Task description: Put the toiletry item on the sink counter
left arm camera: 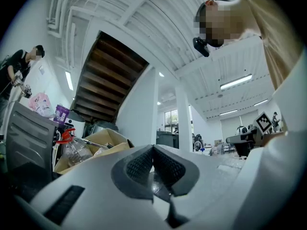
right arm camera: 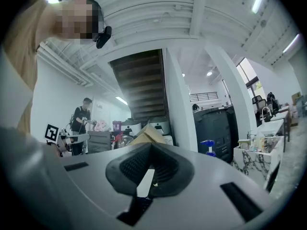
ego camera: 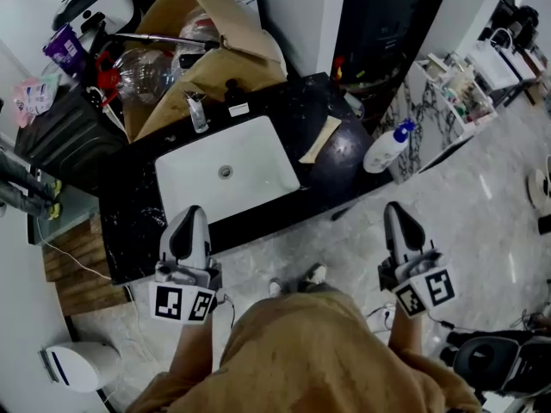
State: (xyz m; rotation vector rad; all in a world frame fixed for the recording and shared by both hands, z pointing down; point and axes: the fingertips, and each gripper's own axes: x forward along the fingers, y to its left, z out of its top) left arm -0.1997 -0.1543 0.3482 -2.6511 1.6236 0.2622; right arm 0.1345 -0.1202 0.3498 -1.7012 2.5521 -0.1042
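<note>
A white pump bottle with a blue top (ego camera: 385, 149) lies at the right end of the black sink counter (ego camera: 284, 101), beside a dark round object (ego camera: 344, 155). Its blue pump (right arm camera: 207, 147) also shows in the right gripper view. A tan flat piece (ego camera: 320, 138) lies next to the white basin (ego camera: 225, 172). My left gripper (ego camera: 189, 224) hangs in front of the counter, below the basin, jaws shut and empty (left arm camera: 153, 150). My right gripper (ego camera: 398, 215) is off the counter's right front corner, below the bottle, pads meeting with nothing between them (right arm camera: 151, 147).
A cardboard box (ego camera: 202, 54) full of clutter, including a clear plastic bottle (left arm camera: 72, 147), stands behind the faucet (ego camera: 196, 110). A marble-patterned shelf unit (ego camera: 448, 101) stands at the right. A wooden pallet (ego camera: 77, 261) and a white bin (ego camera: 77, 364) are at the left.
</note>
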